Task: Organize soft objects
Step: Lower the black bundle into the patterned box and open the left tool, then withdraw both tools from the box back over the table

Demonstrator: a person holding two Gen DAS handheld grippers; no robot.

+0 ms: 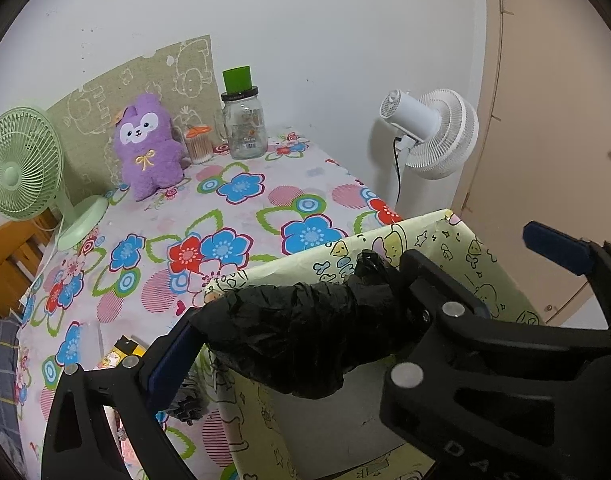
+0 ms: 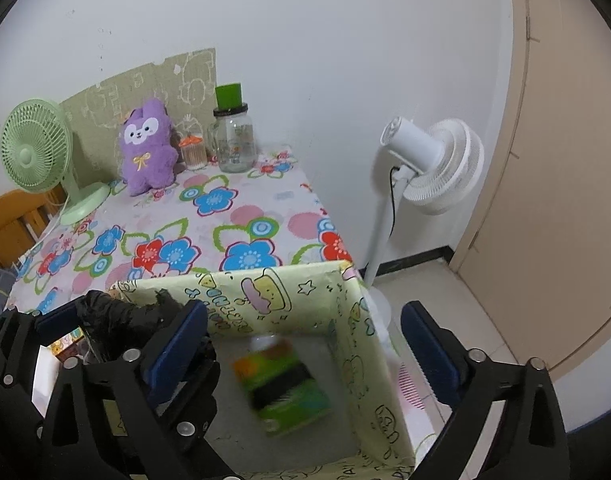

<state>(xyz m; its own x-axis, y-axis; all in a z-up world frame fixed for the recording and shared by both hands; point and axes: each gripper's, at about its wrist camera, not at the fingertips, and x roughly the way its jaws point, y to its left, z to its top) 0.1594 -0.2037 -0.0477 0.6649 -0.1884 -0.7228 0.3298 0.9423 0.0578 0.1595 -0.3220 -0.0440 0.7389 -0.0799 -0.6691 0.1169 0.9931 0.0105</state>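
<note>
A pale yellow cartoon-print box (image 2: 265,280) stands open at the near edge of the flowered table (image 2: 233,208). Inside it lies a green packet (image 2: 281,384), blurred. My right gripper (image 2: 303,310) hangs open over the box with nothing between its blue pads. A crumpled black plastic bundle (image 1: 305,332) rests across the box's left rim (image 1: 385,236). My left gripper (image 1: 357,276) is open around the bundle; only its left pad (image 1: 169,360) seems to touch it. One right gripper finger (image 1: 425,300) also stands between the left gripper's fingers. A purple plush (image 1: 147,144) sits upright at the back.
A green desk fan (image 1: 21,164) stands back left. A glass jar with a green lid (image 1: 245,128) and a cotton-swab holder (image 1: 199,144) are by the wall. A white pedestal fan (image 2: 429,164) and a door stand right of the table. A wooden chair (image 1: 5,264) is at left.
</note>
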